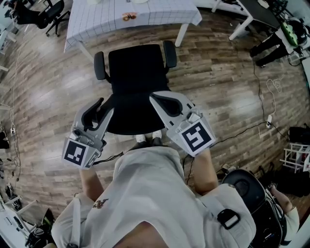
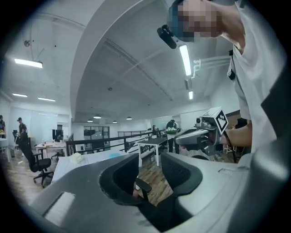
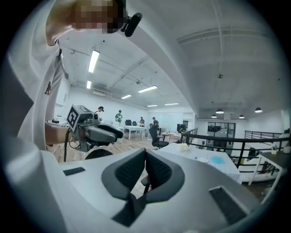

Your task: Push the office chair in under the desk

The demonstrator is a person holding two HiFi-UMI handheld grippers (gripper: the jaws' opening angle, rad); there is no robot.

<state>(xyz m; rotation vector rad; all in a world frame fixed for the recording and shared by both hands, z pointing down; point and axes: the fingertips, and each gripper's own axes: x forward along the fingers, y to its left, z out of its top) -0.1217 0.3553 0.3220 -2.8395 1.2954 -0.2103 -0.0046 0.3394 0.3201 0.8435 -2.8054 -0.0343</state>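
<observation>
The black office chair (image 1: 138, 68) stands on the wood floor, facing the desk with the white gridded cloth (image 1: 131, 17); its seat is outside the desk's edge. Its backrest (image 1: 128, 118) is toward me. My left gripper (image 1: 101, 109) hovers over the backrest's left part, open with nothing between its fingers; in the left gripper view (image 2: 150, 170) a chair armrest (image 2: 142, 185) shows through the gap. My right gripper (image 1: 155, 98) is shut and empty over the backrest's right part, pads together (image 3: 145, 166). Whether either gripper touches the chair I cannot tell.
Other office chairs (image 1: 46, 14) stand at the far left. White desk legs (image 1: 242, 24) and black gear (image 1: 269, 46) are at the far right. A cable (image 1: 264, 97) runs across the floor at right. A round black seat (image 1: 244, 186) and another person (image 1: 286, 213) are close behind, right.
</observation>
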